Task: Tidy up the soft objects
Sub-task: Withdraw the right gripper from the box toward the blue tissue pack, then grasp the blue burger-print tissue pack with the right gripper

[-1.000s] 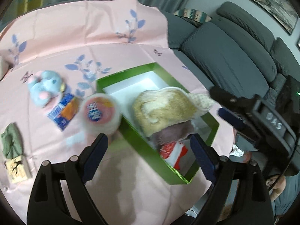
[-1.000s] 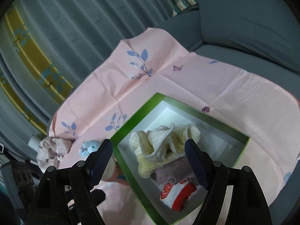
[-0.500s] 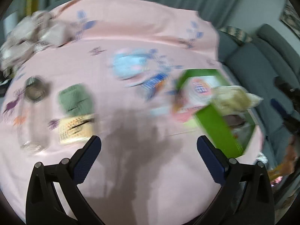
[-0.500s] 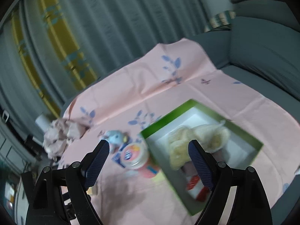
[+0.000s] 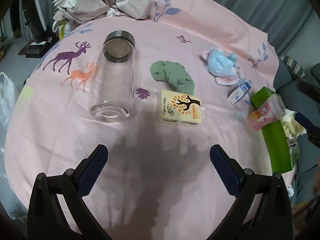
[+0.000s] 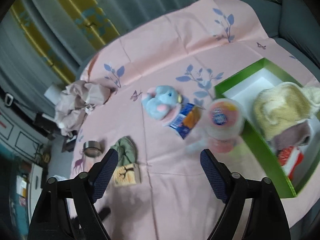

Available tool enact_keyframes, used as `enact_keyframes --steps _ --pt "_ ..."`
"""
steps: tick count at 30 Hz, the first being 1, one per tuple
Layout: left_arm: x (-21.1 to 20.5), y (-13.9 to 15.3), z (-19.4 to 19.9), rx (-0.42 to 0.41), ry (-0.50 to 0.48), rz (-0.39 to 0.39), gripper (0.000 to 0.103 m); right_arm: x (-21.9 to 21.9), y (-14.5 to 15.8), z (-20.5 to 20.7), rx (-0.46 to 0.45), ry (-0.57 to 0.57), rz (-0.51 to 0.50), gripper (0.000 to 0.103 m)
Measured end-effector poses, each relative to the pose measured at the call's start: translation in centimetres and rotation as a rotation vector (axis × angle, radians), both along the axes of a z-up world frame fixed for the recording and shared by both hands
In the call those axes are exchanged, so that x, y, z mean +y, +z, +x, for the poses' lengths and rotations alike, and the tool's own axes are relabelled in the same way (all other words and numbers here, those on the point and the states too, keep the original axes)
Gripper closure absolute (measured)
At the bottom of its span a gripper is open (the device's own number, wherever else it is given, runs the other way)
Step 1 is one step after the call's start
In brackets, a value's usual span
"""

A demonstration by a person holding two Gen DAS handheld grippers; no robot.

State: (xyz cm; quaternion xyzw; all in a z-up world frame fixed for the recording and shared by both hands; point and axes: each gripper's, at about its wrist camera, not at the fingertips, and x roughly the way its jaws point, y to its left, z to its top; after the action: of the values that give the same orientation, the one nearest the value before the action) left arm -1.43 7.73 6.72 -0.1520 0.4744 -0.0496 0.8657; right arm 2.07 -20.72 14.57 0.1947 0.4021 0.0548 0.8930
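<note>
On the pink cloth lie a green folded cloth and a blue plush elephant; both also show in the right wrist view, the cloth and the elephant. The green box at the right holds a cream fluffy item, a mauve cloth and a red-and-white item. My left gripper is open and empty, short of the green cloth. My right gripper is open and empty above the cloth.
A glass jar lies on its side at the left. A tissue pack, a small blue carton and a pink cup sit near the box. Crumpled fabric lies at the far edge. A sofa is behind.
Both grippers have swung left, away from the green box toward the table's middle. The left view now faces the jar, green cloth and tissue pack. Both stay open and empty.
</note>
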Motion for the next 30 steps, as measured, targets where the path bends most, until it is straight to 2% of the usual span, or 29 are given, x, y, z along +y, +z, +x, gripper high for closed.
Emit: enact_keyframes --steps 2,5,8,11,16,18,20,22,25,30 --pt "0.1 0.1 -0.1 -0.006 -0.004 -0.006 0.001 1.8 -0.6 1.8 0.034 -0.017 -0.060 0.033" --pt "0.3 0.0 -0.5 -0.012 -0.011 -0.013 0.001 3.9 -2.2 4.6 0.111 -0.049 -0.133 0.038" --pt "0.3 -0.4 -0.8 -0.008 -0.041 -0.023 0.001 4.7 -4.3 7.2 0.187 -0.132 -0.230 0.041" --pt "0.5 -0.7 -0.9 -0.001 -0.054 -0.037 0.001 5.3 -5.3 8.9 0.199 -0.231 -0.370 0.041" --pt "1.0 -0.9 -1.0 0.002 -0.052 -0.052 0.001 5.3 -6.9 11.9 0.275 -0.249 -0.409 0.045" --pt "1.2 -0.9 -0.9 0.007 -0.053 -0.055 0.001 5.2 -7.4 12.7 0.294 -0.255 -0.430 0.058" --pt "1.3 -0.9 -0.9 0.009 -0.052 -0.060 0.001 5.3 -7.9 13.3 0.308 -0.253 -0.463 0.065" --pt "1.6 -0.9 -1.0 0.009 -0.057 -0.087 0.001 5.6 -7.9 13.2 0.288 -0.229 -0.492 0.068" --pt "1.9 -0.8 -1.1 0.008 -0.051 -0.094 0.001 5.7 -7.2 11.9 0.261 -0.179 -0.456 0.071" --pt "2.2 -0.5 -1.4 -0.002 -0.044 -0.101 0.001 6.4 -5.4 6.3 0.208 0.020 -0.280 0.071"
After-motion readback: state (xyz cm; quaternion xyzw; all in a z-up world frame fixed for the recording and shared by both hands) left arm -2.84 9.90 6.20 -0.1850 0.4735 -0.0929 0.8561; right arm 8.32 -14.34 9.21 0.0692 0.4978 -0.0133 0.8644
